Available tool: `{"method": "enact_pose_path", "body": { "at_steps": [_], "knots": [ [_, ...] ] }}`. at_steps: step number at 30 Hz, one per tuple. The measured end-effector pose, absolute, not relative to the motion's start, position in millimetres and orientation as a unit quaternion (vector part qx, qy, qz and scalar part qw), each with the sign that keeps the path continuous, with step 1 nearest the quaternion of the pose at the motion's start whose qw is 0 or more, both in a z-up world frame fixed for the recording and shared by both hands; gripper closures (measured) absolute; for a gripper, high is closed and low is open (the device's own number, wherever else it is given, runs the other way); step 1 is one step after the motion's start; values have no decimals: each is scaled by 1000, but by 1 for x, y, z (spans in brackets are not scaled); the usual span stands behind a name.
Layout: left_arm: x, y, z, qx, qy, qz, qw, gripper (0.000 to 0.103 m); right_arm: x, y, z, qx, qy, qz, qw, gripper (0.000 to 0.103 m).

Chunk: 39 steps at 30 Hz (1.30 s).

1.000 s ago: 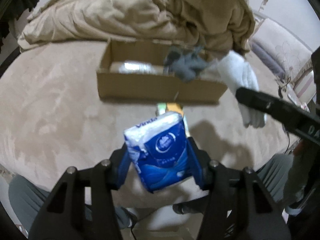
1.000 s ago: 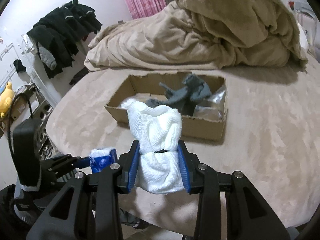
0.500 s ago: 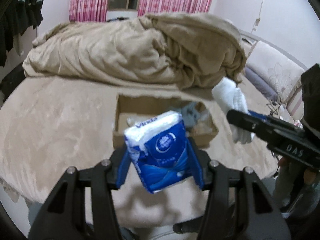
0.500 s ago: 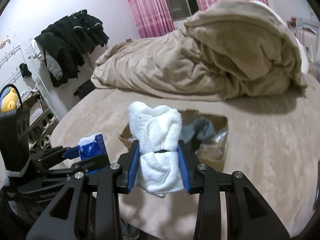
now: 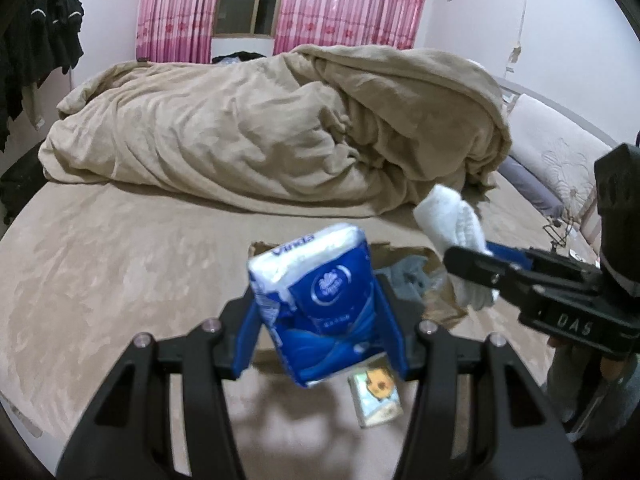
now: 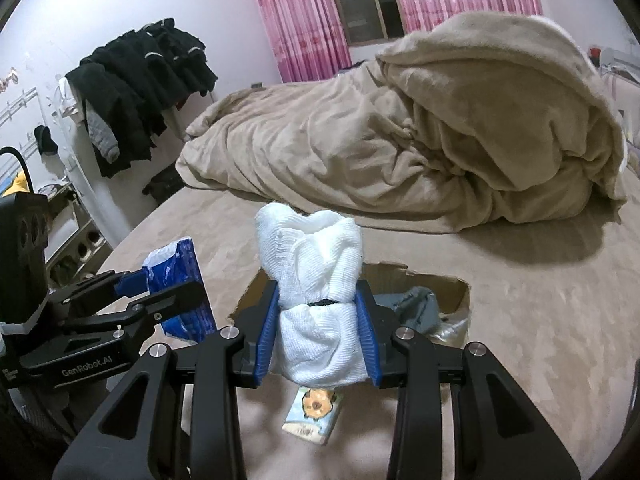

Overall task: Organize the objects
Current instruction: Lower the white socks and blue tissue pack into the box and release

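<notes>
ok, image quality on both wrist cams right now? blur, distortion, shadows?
Left wrist: heavy fisheye bend with dark corners, tissue pack slightly soft, shadows under it on the bed. Right wrist: same bend, white towel sharp, window dark.

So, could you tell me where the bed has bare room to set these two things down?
Bare bed cover lies left of the cardboard box, between it and the heaped blanket; another patch lies right of the box. Crowded: the box holds grey cloth, and a small packet lies just before it.
</notes>
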<state>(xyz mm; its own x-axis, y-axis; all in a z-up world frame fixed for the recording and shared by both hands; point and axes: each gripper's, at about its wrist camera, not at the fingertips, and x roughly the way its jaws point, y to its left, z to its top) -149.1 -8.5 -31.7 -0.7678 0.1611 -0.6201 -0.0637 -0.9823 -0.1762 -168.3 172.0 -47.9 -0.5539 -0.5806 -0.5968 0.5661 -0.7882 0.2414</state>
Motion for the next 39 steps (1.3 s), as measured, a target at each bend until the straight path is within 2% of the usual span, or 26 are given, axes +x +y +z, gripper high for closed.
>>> {"method": "enact_pose_path", "body": {
  "at_steps": [18, 24, 26, 29, 31, 33, 39],
  "knots": [
    [-237, -29, -118, -396, -119, 906, 90, 50, -242, 125, -129, 425, -27, -846, 320, 64],
    [-245, -27, -125, -405, -116, 901, 102, 46, -247, 128, -141, 436, -28, -840, 322, 63],
    [-244, -26, -123, -404, -116, 902, 99, 44, -247, 128, -141, 433, -29, -841, 323, 60],
    [-240, -28, -119, -403, -123, 901, 102, 35, -246, 133, -138, 427, -36, -847, 315, 48],
    [-236, -29, -115, -399, -130, 902, 104, 29, -246, 137, -136, 425, -44, -849, 311, 36],
    [-230, -28, -108, -393, -124, 906, 97, 24, -244, 142, -131, 421, -48, -851, 310, 36],
    [-209, -31, -84, -375, -122, 915, 87, 24, -228, 152, -111, 405, -44, -861, 304, 36]
  ]
}}
